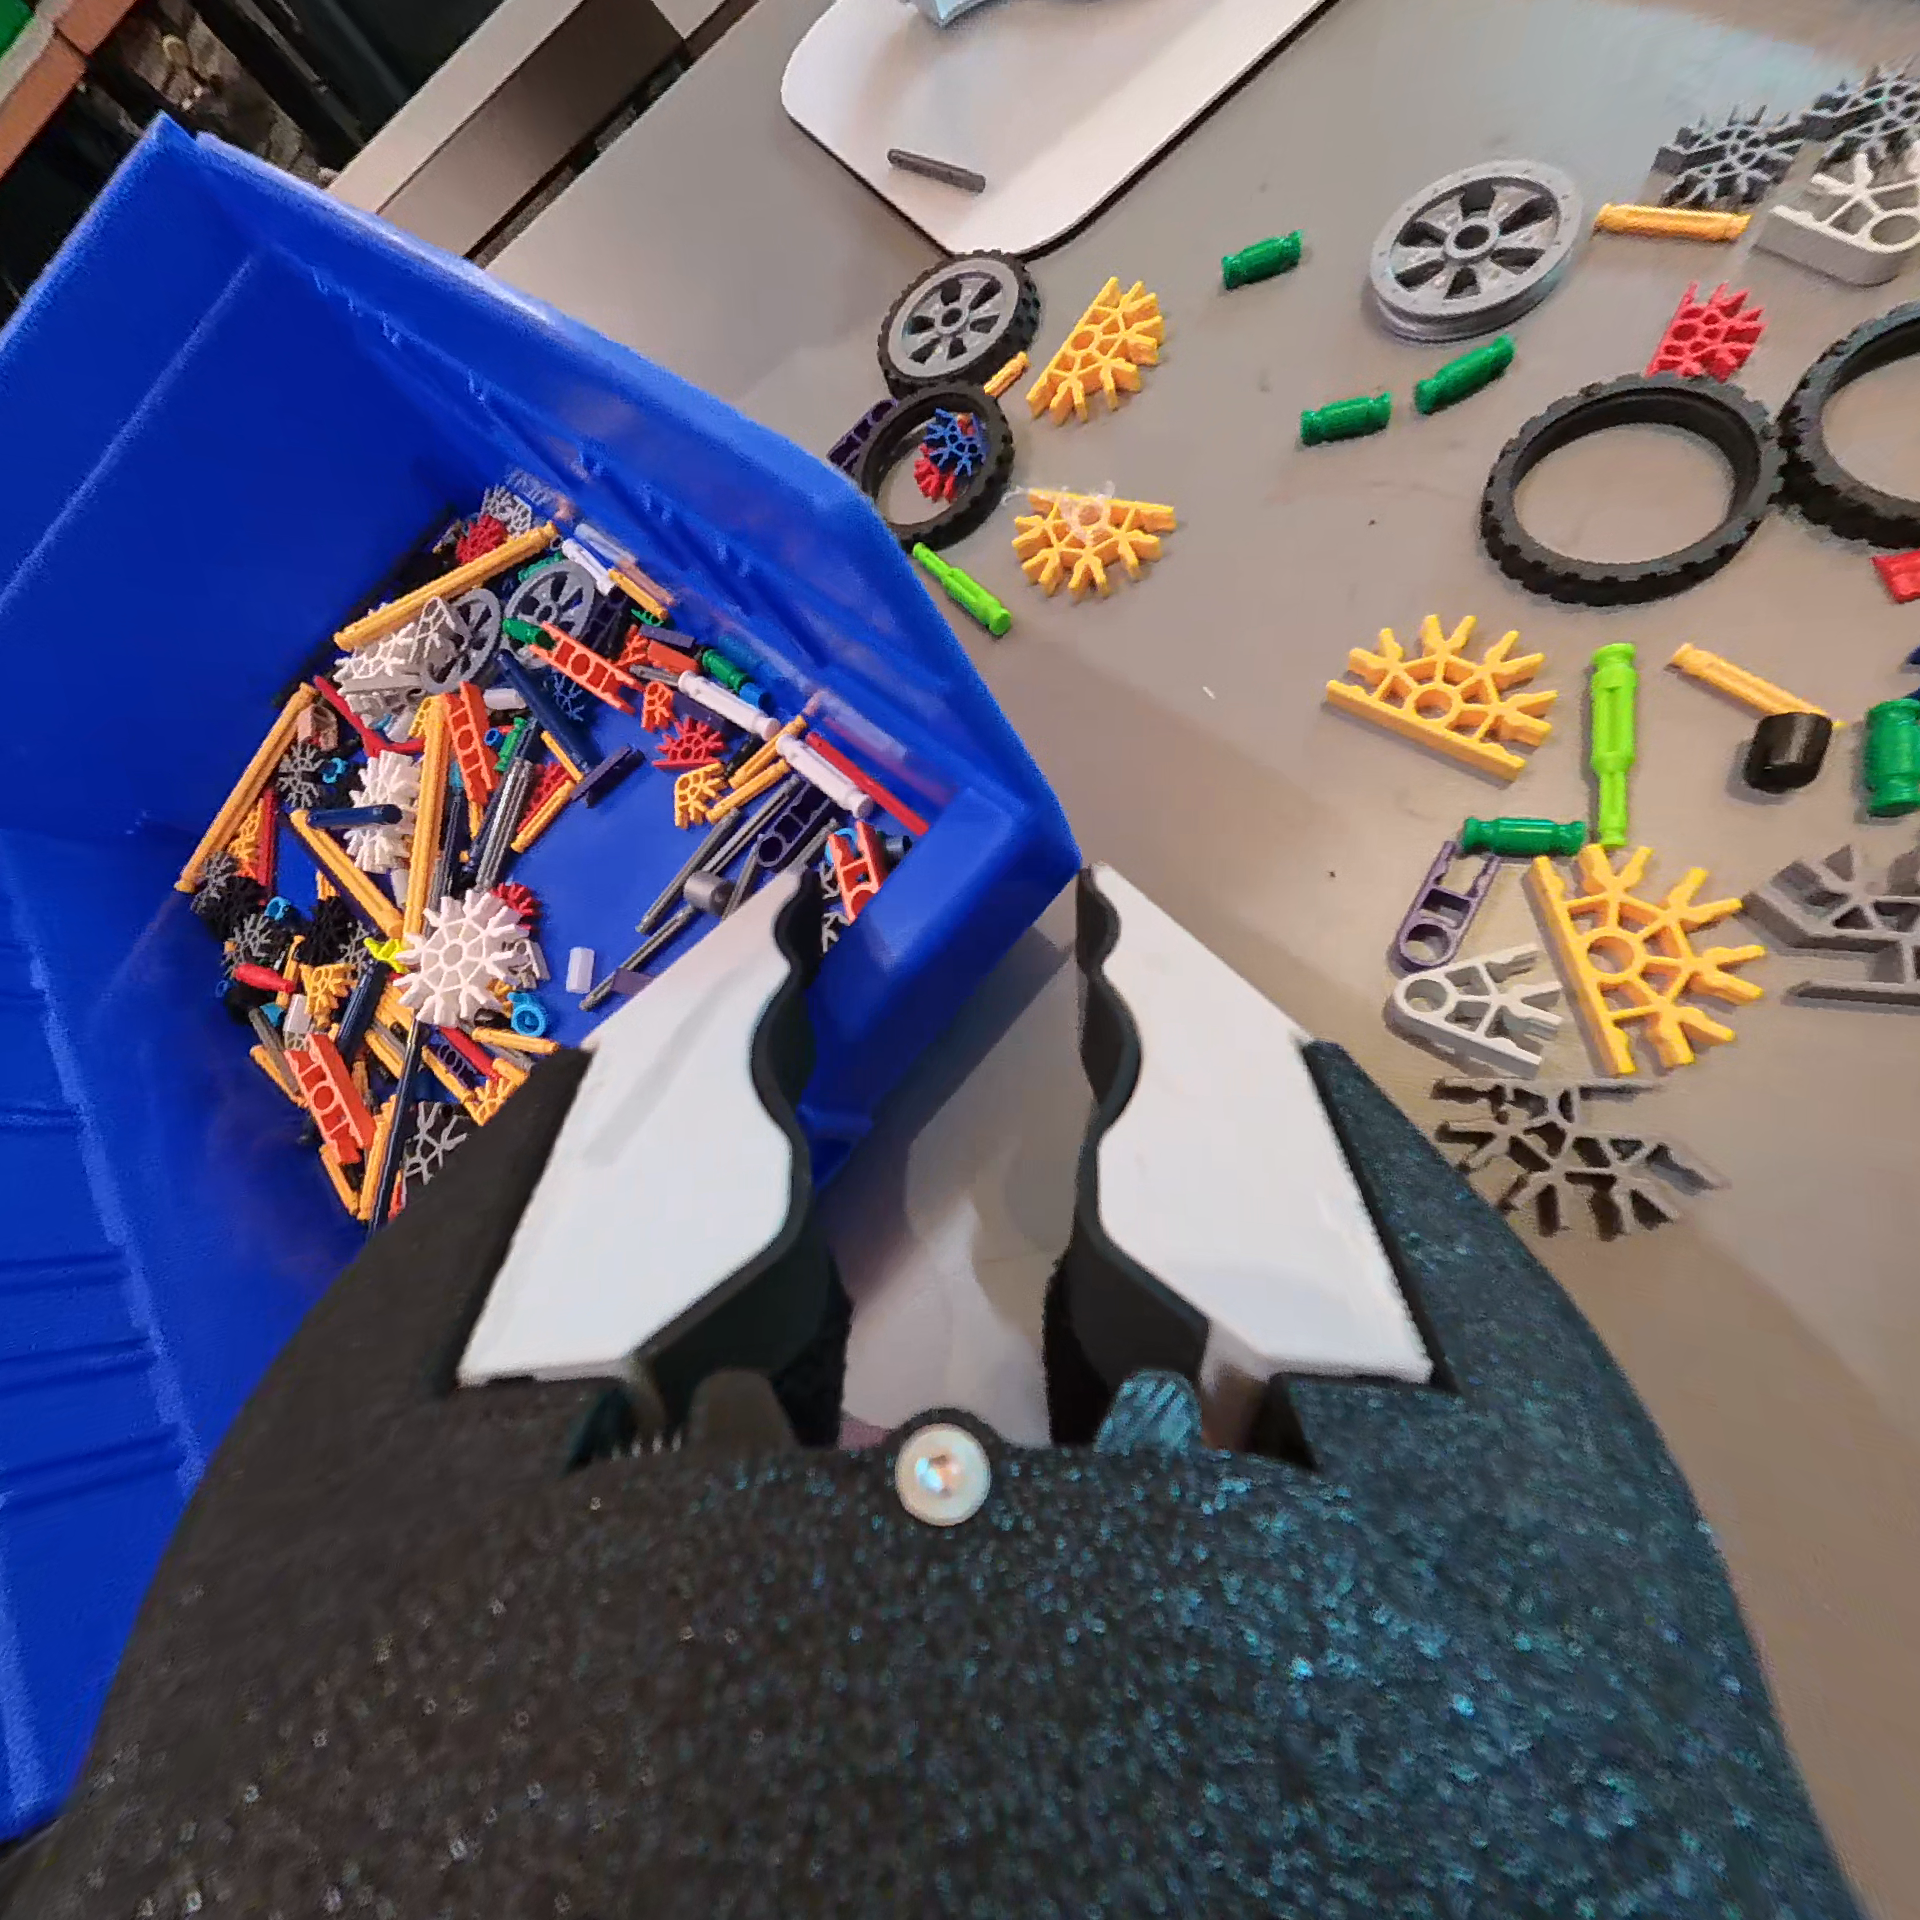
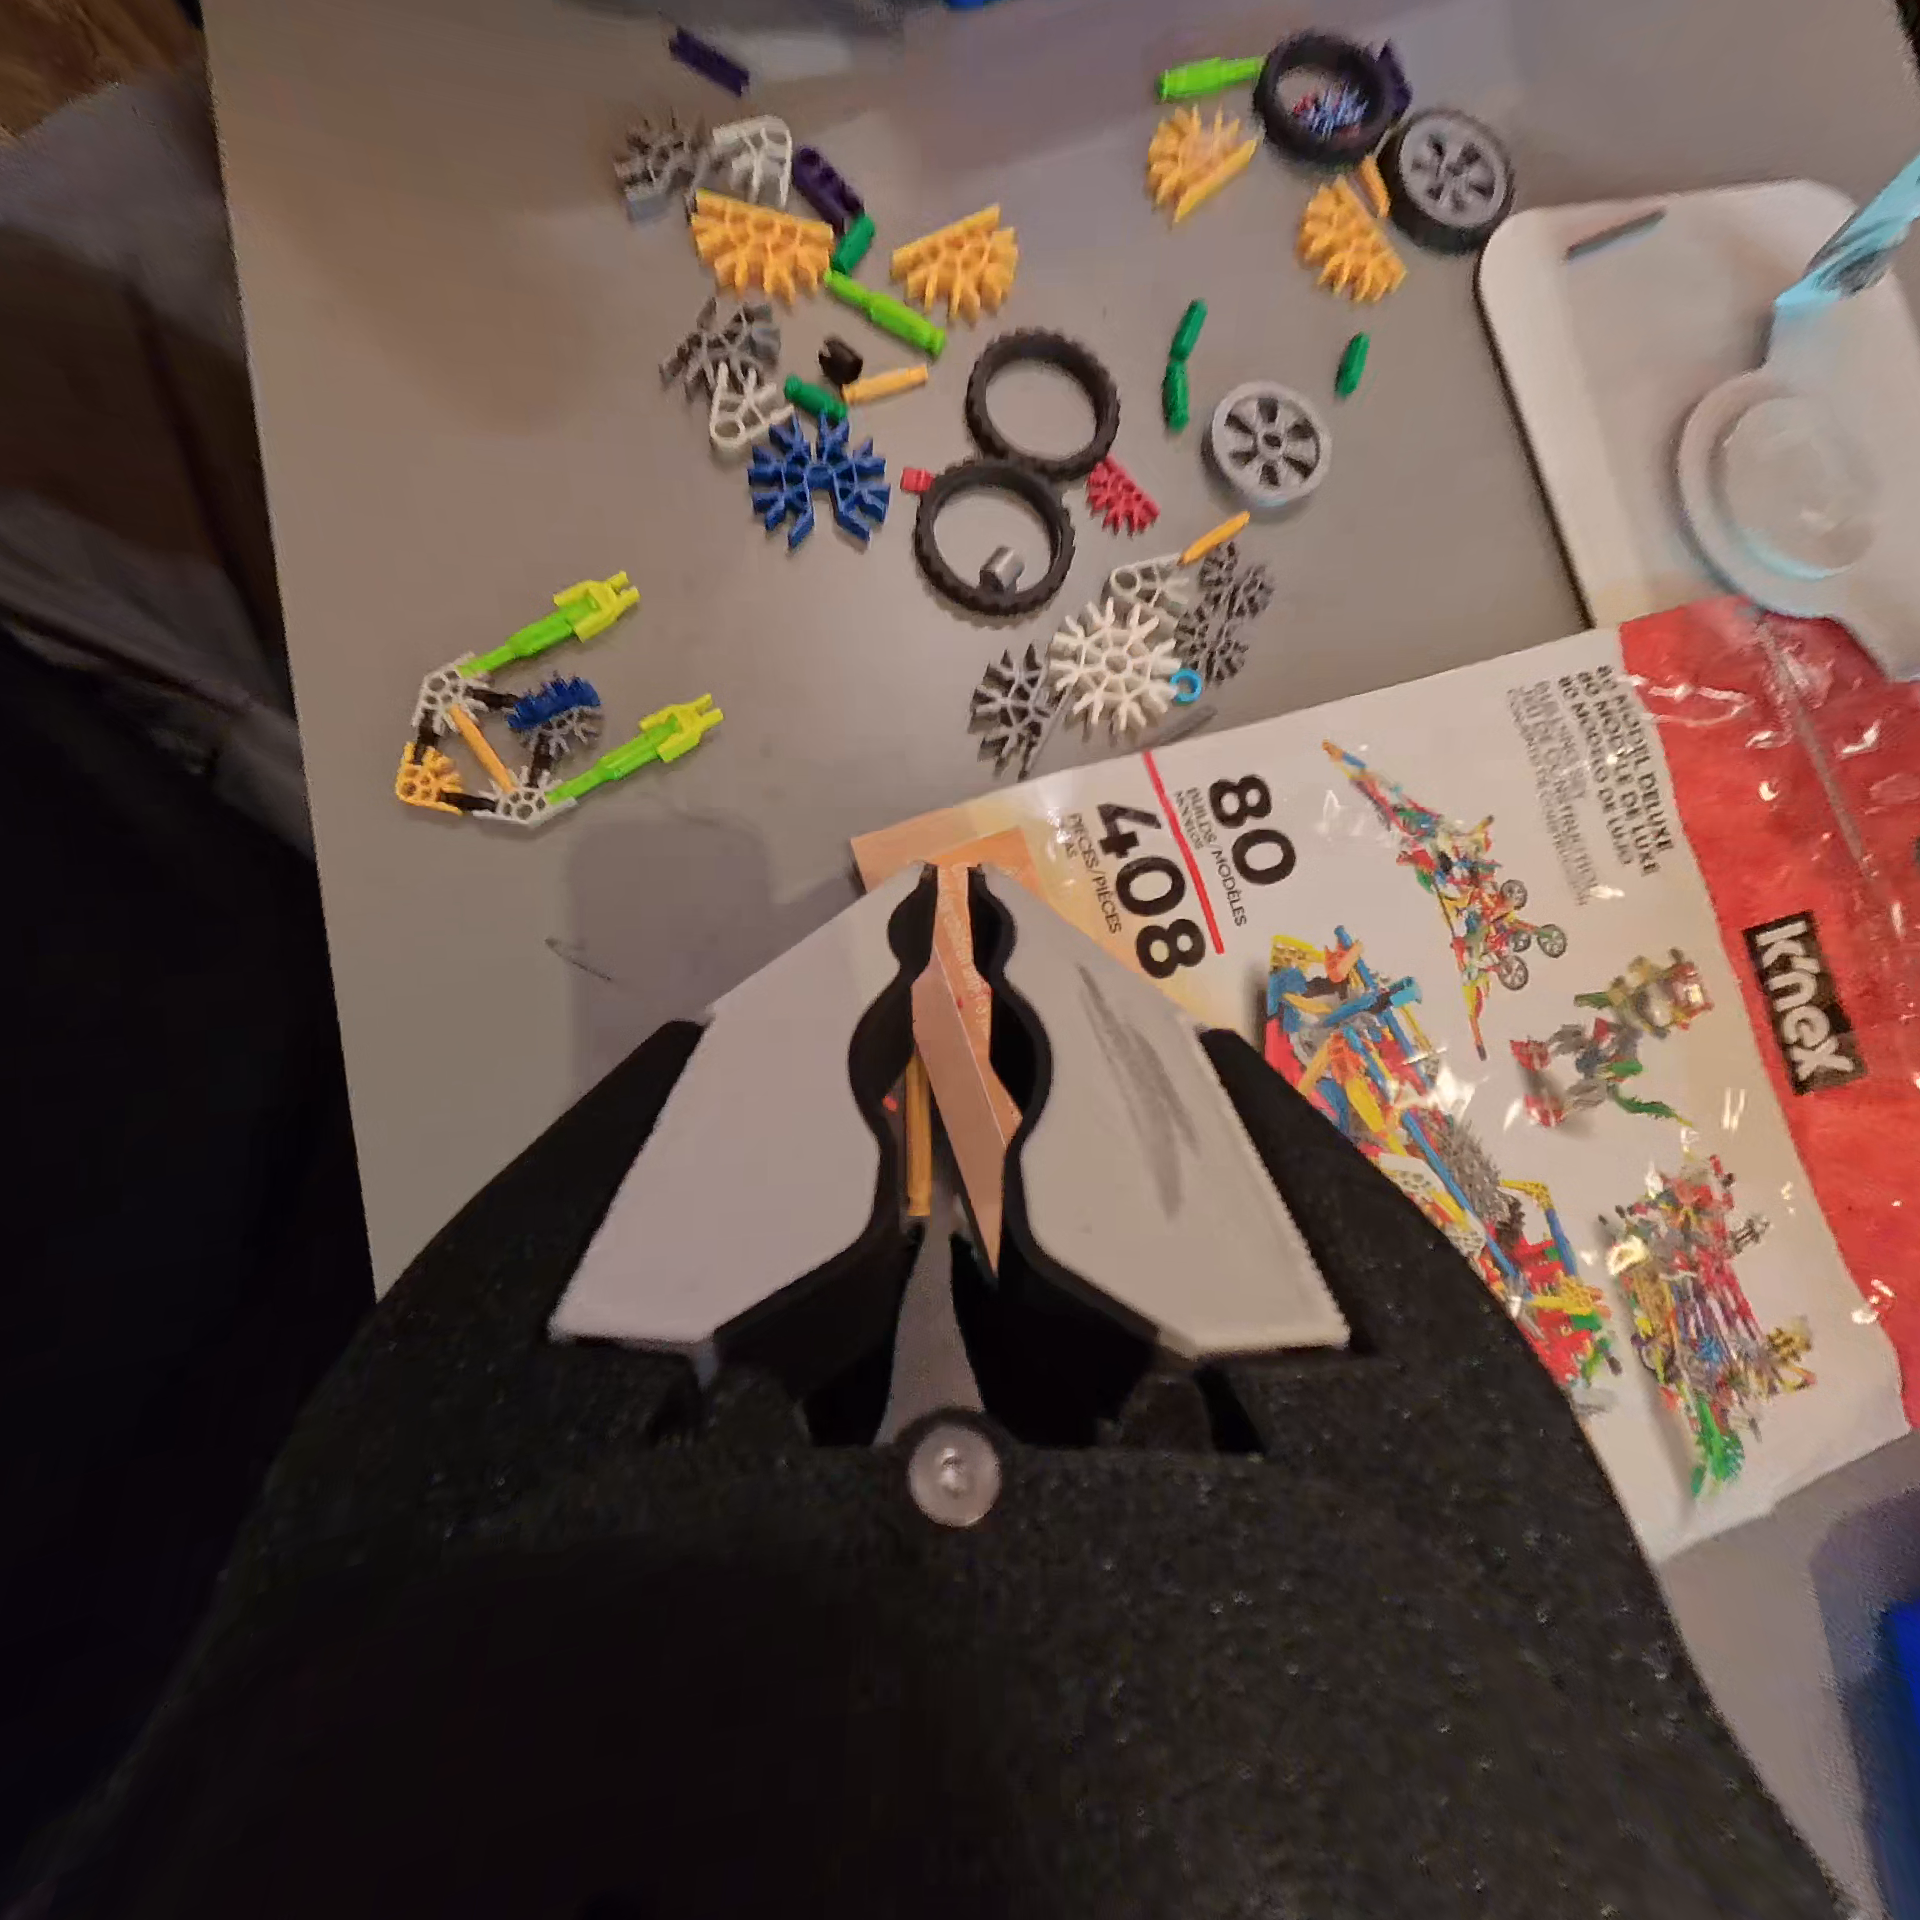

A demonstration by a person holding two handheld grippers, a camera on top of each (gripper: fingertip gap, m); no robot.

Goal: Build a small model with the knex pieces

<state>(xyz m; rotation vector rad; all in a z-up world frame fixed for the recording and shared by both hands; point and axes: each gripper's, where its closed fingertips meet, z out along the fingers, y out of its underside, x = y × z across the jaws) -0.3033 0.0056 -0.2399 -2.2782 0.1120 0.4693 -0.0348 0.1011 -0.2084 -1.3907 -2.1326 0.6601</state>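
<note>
My left gripper (image 1: 943, 894) is open and empty. It hovers over the near right corner of a blue bin (image 1: 208, 436) that holds several loose construction-toy rods, connectors and wheels (image 1: 457, 821). My right gripper (image 2: 951, 881) is nearly shut, with a thin yellow rod (image 2: 918, 1143) standing between its jaws against the left finger. It hangs over the corner of a printed instruction booklet (image 2: 1455, 935) in a clear plastic bag. A small assembly of green rods and connectors (image 2: 520, 727) lies on the table to the left of the right gripper.
The grey table (image 1: 1195, 675) carries scattered yellow connectors (image 1: 1444, 691), green rods (image 1: 1610, 738), black tyres (image 1: 1631, 488) and grey wheels (image 1: 1475, 249). A white board (image 1: 1039, 114) lies at the back. A blue connector (image 2: 821, 478) and a white snowflake connector (image 2: 1112, 655) lie in front of the right gripper. Across from one pair of fingers to the other is roughly 30 centimeters.
</note>
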